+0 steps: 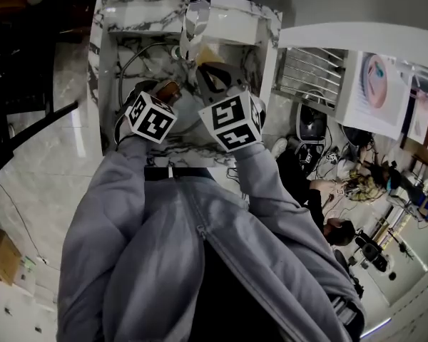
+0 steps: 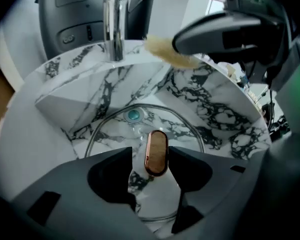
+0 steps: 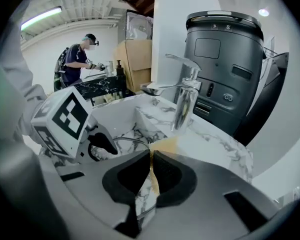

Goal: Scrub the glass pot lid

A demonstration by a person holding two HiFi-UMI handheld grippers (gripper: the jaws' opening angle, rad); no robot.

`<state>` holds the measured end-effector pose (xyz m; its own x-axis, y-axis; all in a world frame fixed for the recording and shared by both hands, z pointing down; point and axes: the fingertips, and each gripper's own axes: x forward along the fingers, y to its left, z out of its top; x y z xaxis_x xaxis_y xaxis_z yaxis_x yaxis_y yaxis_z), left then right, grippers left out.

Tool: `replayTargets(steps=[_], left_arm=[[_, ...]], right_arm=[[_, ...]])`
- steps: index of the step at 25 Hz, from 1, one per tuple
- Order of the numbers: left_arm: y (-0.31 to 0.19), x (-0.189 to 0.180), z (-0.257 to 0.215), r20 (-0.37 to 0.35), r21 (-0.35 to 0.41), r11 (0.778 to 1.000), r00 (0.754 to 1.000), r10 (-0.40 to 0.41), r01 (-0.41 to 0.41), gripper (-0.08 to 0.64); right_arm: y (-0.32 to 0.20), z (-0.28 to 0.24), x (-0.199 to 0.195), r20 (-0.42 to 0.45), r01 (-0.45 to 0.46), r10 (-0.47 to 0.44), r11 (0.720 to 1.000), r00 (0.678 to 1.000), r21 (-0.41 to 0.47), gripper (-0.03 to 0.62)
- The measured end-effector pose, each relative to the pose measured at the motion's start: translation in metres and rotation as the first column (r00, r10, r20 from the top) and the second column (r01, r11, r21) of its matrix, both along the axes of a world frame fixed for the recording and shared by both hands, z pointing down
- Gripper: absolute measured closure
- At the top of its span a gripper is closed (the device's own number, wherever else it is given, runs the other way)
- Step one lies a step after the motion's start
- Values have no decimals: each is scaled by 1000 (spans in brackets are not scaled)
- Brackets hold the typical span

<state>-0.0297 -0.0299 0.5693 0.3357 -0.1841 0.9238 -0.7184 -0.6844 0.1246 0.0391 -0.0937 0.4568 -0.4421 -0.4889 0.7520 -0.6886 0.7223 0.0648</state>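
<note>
A glass pot lid (image 2: 185,129) lies flat in the marble sink (image 2: 225,114), with its steel rim showing against the veined bottom. Its copper handle (image 2: 156,153) stands between the jaws of my left gripper (image 2: 151,154), which is open; the left pad is clear of the handle, the right pad close beside it. My right gripper (image 3: 151,156) is shut on a thin tan sponge (image 3: 162,145), held above the sink near the faucet (image 3: 185,101). From the left gripper view the sponge (image 2: 162,51) sticks out of the right gripper (image 2: 182,41). In the head view both grippers hang over the sink (image 1: 107,63).
A chrome faucet (image 2: 112,24) rises at the sink's back edge, with a dark grey appliance (image 3: 230,69) behind it. A metal rack (image 1: 310,73) lies right of the sink. Another person (image 3: 77,59) works at a far counter.
</note>
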Motion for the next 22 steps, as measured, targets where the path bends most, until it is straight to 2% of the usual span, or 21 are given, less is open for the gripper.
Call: replayTargets(steps=[1,2,3,4,6,8,11,14,18,22], left_arm=[[-3,-7,-11,-13,35,999,999,-38,39,326],[-8,-16,-22,-22,79,994,997,-79,81,381],[-12,-26,-34,-29,121,985,993,-119,121,478],[-14,-37,-44,-37,146,977,988,-152,156,540],[-12,-58,-60,-69,154,963,975,-213,222,546],[-5,-77,-79,-133,151,940,949,-287,306,546],[11,-97,-113,-267,126,891,880,-393,436,546],[25,-117,-134,-324,123,849,829,-455,514,546],[37,-139,-146,-345,140,816,800,-491,561,546],[45,-151,-147,-365,125,799,776,-514,588,546]], right_arm=[[3,2,-7,7,14,-14,1000,1000,-8,549],[6,4,-14,15,30,-30,999,999,-17,549],[8,5,-22,25,48,-48,998,999,-29,549],[10,7,-32,37,71,-69,997,997,-41,549],[15,12,-56,56,131,-127,989,990,-65,549],[20,18,-84,54,211,-207,974,977,-78,549],[27,36,-128,27,335,-334,936,942,-107,549],[33,62,-164,-29,444,-453,883,891,-151,549],[35,94,-194,-130,552,-582,807,803,-209,549],[38,122,-203,-208,582,-642,761,738,-285,549]])
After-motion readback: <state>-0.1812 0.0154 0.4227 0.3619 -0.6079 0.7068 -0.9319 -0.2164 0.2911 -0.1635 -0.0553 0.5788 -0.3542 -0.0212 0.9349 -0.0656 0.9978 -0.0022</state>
